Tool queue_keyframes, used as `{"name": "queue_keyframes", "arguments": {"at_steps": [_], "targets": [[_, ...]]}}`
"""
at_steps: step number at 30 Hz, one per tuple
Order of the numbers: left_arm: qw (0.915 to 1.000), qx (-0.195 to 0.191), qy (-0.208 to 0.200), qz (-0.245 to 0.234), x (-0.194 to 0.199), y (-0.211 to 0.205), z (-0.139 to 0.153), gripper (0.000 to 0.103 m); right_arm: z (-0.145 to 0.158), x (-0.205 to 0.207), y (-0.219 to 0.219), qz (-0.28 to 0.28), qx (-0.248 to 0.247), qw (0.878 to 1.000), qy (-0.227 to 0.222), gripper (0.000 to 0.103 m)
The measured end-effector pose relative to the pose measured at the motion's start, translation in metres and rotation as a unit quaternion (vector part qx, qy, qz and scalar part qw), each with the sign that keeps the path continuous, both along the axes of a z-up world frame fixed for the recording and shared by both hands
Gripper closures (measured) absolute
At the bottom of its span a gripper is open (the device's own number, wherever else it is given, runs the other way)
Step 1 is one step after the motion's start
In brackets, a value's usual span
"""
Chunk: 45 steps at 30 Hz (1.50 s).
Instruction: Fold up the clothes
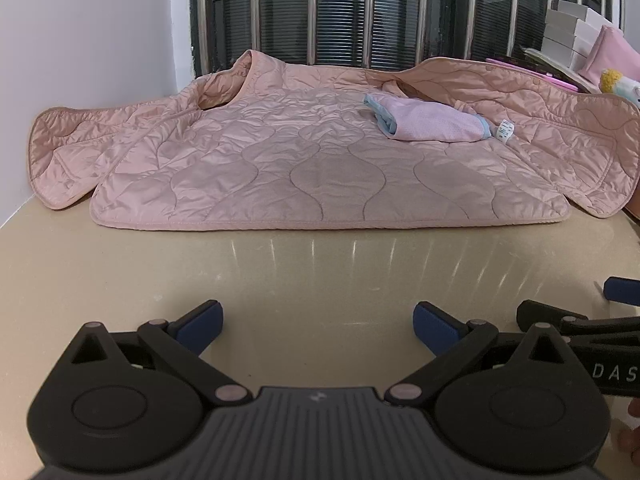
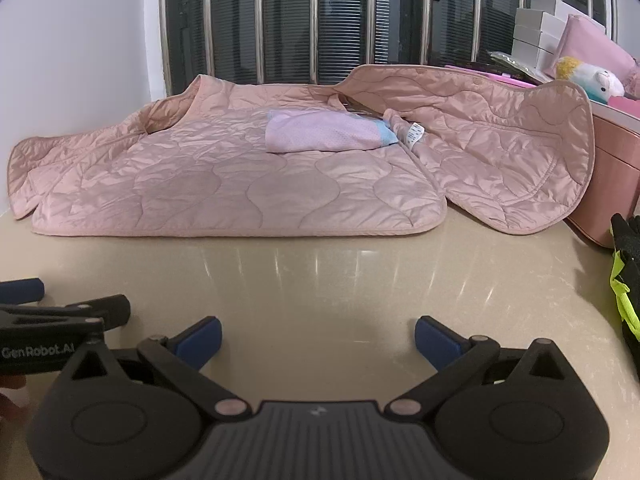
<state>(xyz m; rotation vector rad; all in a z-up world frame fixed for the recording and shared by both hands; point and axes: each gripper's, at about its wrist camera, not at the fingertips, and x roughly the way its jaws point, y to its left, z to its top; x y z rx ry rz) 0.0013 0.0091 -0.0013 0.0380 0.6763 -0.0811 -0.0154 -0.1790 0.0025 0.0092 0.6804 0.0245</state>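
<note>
A pink quilted jacket (image 1: 304, 160) (image 2: 224, 180) lies spread flat at the far side of the beige table (image 1: 320, 272) (image 2: 320, 276), its front panels opened to left and right. On its lining rests a small folded lilac garment with light blue trim (image 1: 428, 120) (image 2: 324, 132), beside a white care label (image 1: 505, 130) (image 2: 415, 133). My left gripper (image 1: 318, 322) hovers open over bare table, well short of the jacket's hem. My right gripper (image 2: 318, 338) is open too, level with it and empty.
A barred window (image 1: 360, 12) runs behind the table and a white wall (image 1: 80, 40) closes the left. Stacked white boxes (image 2: 536, 36), a pink pouch (image 2: 596, 48), a plush toy (image 2: 592, 78) and a pink case (image 2: 608, 172) crowd the right. A black and neon-yellow item (image 2: 628, 280) lies at the right edge.
</note>
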Motion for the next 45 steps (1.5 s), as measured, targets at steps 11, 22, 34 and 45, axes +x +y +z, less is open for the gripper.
{"name": "queue_keyframes", "arguments": {"at_steps": [11,22,34,45], "targets": [[1.0000,0.001,0.000,-0.006,0.0004,0.0014,-0.0005,0.001,0.0002,0.0001,0.0017,-0.010,0.000,1.000,0.000,0.000],[1.0000,0.001,0.000,-0.005,0.0003,0.0006,-0.0006,0.001,0.0006,0.0002,0.0020,-0.011,-0.001,1.000,0.001,0.000],[1.0000,0.002,0.000,-0.005,0.0001,0.0006,-0.0005,0.001,0.0009,0.0002,0.0017,-0.012,-0.001,1.000,0.002,0.000],[1.0000,0.002,0.000,-0.005,0.0004,0.0006,-0.0009,0.001,0.0009,0.0001,0.0017,-0.014,-0.001,1.000,0.003,0.000]]}}
